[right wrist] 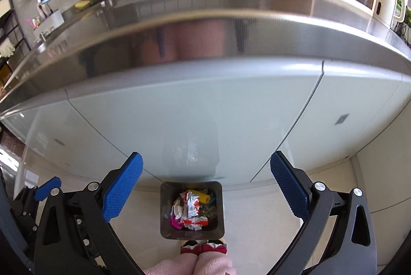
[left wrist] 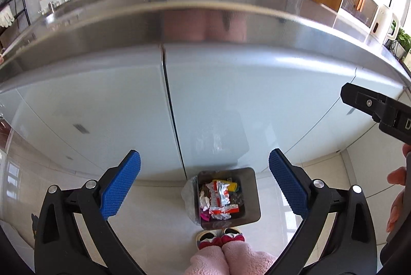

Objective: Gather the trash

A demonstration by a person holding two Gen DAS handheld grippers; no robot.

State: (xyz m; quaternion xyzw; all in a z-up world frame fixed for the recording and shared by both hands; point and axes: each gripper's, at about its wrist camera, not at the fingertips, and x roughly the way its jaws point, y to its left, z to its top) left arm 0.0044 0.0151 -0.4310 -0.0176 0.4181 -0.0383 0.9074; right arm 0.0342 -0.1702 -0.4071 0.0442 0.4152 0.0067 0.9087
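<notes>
A small square grey trash bin, on the pale tiled floor against the foot of a glossy white cabinet front, holds crumpled red, white and silver wrappers with a yellow scrap at the far side. Just nearer than the bin are a person's slippered feet and pink fleece trouser legs. Above it, the left gripper and right gripper both hang released, blue pads spread wide with nothing between them, below a stainless-steel counter.
</notes>
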